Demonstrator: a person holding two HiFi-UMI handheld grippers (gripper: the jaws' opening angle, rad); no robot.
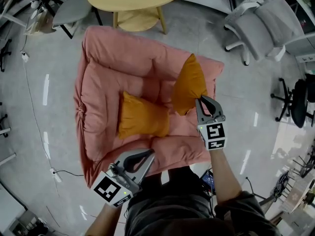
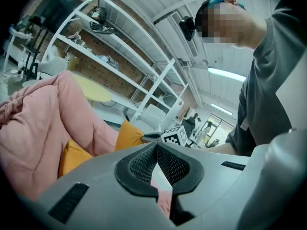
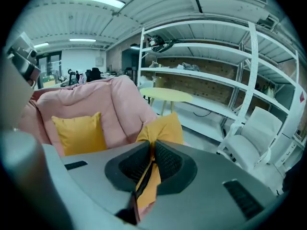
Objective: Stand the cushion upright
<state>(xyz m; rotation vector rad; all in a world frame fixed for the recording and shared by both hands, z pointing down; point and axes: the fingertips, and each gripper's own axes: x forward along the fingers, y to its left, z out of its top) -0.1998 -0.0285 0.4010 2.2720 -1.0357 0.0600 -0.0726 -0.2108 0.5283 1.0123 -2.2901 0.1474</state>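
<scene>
On the right side of the pink lounge chair (image 1: 108, 58), the orange cushion (image 1: 188, 85) is held by one corner, with the right gripper (image 1: 200, 99) clamped on the fabric. It looks soft and light and will likely sag, so a corner or seam is the best hold. Its far edge seems to lean on the chair's arm. The left gripper (image 1: 150, 153), jaws together and empty, hovers at the chair's front edge.

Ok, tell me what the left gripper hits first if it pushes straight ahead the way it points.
Probably the orange cushion pinched by the right gripper, just past the left gripper and its shut tips; depth is unclear, so that gripper could come first.
</scene>
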